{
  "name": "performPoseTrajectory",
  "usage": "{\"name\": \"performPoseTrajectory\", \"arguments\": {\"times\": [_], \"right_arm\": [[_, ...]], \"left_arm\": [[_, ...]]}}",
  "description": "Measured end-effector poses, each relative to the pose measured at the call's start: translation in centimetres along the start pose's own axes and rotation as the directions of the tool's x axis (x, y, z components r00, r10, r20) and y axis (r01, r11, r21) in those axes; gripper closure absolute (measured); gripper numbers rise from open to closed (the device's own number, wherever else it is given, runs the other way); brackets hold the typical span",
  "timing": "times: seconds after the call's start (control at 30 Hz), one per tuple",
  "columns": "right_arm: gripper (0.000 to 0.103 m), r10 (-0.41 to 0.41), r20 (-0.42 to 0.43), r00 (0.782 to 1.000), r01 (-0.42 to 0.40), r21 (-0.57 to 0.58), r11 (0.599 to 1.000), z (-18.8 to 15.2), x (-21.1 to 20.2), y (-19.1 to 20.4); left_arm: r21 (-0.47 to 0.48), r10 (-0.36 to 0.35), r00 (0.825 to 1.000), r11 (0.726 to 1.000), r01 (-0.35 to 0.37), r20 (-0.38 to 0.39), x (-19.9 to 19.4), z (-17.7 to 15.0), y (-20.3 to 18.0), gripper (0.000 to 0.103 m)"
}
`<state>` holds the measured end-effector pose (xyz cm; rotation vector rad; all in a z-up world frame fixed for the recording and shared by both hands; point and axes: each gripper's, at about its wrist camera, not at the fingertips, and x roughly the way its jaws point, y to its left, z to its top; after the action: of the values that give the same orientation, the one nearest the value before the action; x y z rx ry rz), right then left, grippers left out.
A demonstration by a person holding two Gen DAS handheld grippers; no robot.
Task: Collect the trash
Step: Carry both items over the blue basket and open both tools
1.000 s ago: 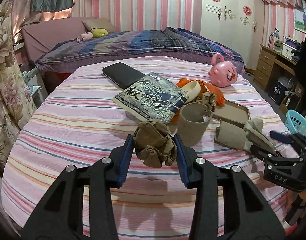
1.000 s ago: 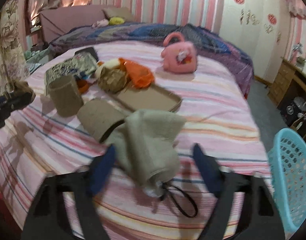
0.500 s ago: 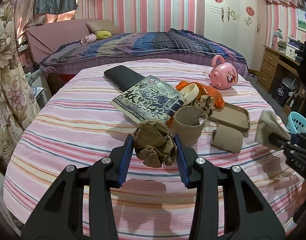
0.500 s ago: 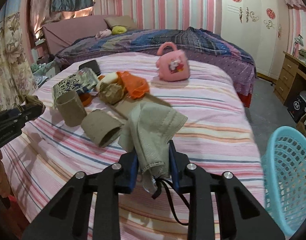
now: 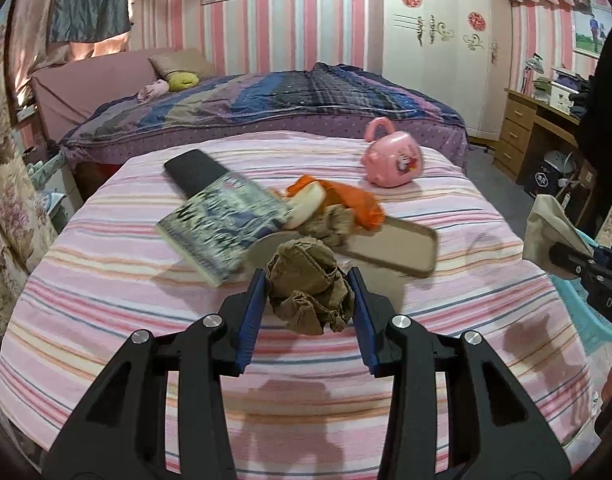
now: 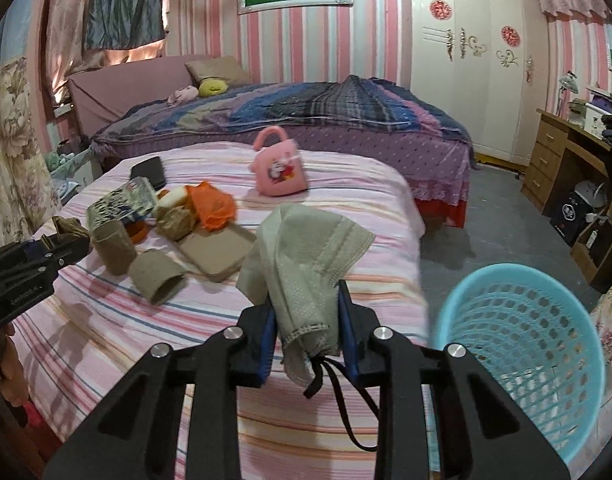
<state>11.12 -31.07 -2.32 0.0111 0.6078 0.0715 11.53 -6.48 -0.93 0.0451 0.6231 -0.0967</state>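
My left gripper is shut on a crumpled brown paper wad, held above the striped bed. My right gripper is shut on a grey-green face mask with black straps hanging down, raised beside the light blue mesh basket at the lower right. The mask also shows at the right edge of the left wrist view. More trash lies on the bed: two cardboard cups, a brown paper wad, an orange bag and a flat cardboard tray.
A magazine, a black case and a pink toy bag lie on the bed. A second bed stands behind. A wooden desk and clutter stand at the right beyond grey floor.
Both grippers have lifted with their loads. The right gripper closed on the mask, raised it off the bed and swung right toward the blue basket, which now looks much closer.
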Motion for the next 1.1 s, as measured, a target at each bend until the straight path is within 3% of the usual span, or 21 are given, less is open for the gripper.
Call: {"name": "performPoseTrajectory", "arguments": {"times": [0.2, 0.47, 0.77, 0.97, 1.1], "right_arm": [[0.075, -0.038, 0.015, 0.999, 0.037, 0.066, 0.997, 0.1, -1.7, -5.6], [0.075, -0.124, 0.017, 0.992, 0.12, 0.155, 0.981, -0.9, -4.3, -13.8], [0.075, -0.222, -0.068, 0.973, 0.232, 0.213, 0.949, -4.0, -3.8, -22.2], [0.075, -0.253, -0.058, 0.966, 0.259, 0.263, 0.929, -4.7, -4.1, -24.4], [0.075, -0.261, -0.053, 0.964, 0.266, 0.231, 0.936, -4.7, -3.6, -23.9]], "left_arm": [[0.059, -0.012, 0.998, 0.998, 0.009, 0.055, -1.2, 2.1, -4.3, 0.063], [0.109, -0.132, 0.99, 0.986, 0.126, 0.054, -0.5, 3.6, -12.9, 0.063], [0.176, -0.251, 0.968, 0.953, 0.246, 0.005, 1.2, 3.0, -23.0, 0.063], [0.193, -0.301, 0.953, 0.934, 0.302, -0.035, 3.2, 2.5, -28.2, 0.063], [0.21, -0.309, 0.949, 0.925, 0.316, -0.068, 4.9, 1.8, -31.0, 0.063]]}}
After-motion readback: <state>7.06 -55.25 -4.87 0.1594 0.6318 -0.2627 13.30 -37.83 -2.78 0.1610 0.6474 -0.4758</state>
